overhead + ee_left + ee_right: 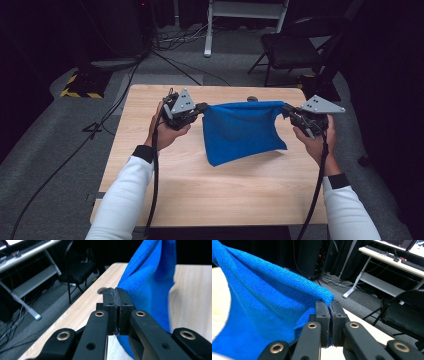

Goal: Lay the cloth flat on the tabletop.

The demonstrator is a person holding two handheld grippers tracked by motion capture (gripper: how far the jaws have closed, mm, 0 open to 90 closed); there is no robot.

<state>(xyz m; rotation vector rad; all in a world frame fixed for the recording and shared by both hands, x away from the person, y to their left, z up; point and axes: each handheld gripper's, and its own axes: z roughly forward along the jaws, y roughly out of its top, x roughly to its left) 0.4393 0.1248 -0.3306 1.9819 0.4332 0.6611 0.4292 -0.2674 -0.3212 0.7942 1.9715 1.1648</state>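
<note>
A blue cloth (242, 130) hangs stretched between my two grippers above the wooden table (150, 175). My left gripper (202, 107) is shut on its upper left corner, and my right gripper (286, 108) is shut on its upper right corner. The lower edge of the cloth droops toward the tabletop. In the left gripper view the jaws are pressed together at the gripper's tip (115, 291) with the blue cloth (150, 282) falling away to the right. In the right gripper view the gripper (329, 303) pinches the cloth (262, 305), which spreads to the left.
A small dark round object (252, 98) lies on the table behind the cloth. A black chair (295, 45) and a white desk frame (245, 12) stand on the grey floor beyond the table. Cables run across the floor (100, 125) at the left.
</note>
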